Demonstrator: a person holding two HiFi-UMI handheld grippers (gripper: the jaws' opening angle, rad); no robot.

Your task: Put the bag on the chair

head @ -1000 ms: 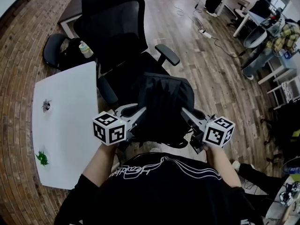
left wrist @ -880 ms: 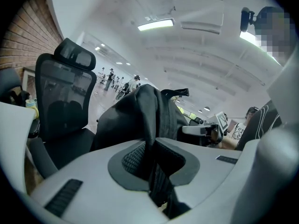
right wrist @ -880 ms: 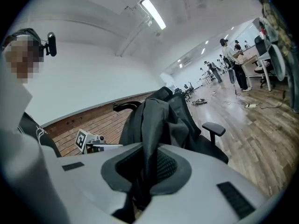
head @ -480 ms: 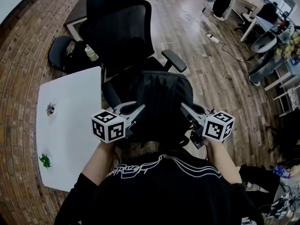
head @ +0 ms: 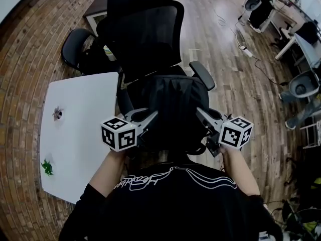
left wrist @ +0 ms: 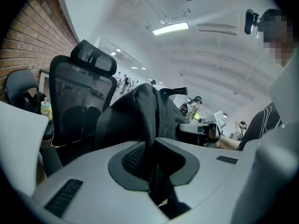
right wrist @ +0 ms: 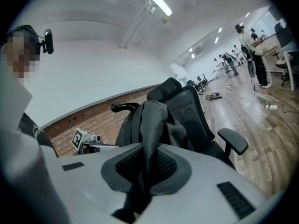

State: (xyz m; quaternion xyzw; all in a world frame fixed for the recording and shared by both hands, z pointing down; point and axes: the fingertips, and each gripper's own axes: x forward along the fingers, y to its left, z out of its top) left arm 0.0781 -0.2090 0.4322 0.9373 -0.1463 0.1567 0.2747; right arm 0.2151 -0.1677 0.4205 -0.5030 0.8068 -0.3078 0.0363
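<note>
A black bag (head: 173, 109) hangs between my two grippers, just over the seat of a black mesh-backed office chair (head: 145, 31). My left gripper (head: 145, 130) is shut on the bag's fabric at its left side. In the left gripper view a fold of the bag (left wrist: 140, 120) runs down between the jaws, with the chair (left wrist: 81, 101) behind it. My right gripper (head: 204, 129) is shut on the bag's right side. The right gripper view shows the bag (right wrist: 149, 125) pinched between the jaws, and the chair (right wrist: 187, 106) with its armrest (right wrist: 233, 141) beyond.
A white table (head: 80, 134) stands at the left, with a small green thing (head: 46, 167) near its front edge. A second dark chair (head: 75, 49) and a bottle (head: 107, 51) sit behind it. Desks and chairs (head: 301, 84) fill the right, with cables on the wood floor.
The bag and both grippers have come closer to the chair; the bag now covers the seat, and the chair sits nearer the middle of the head view.
</note>
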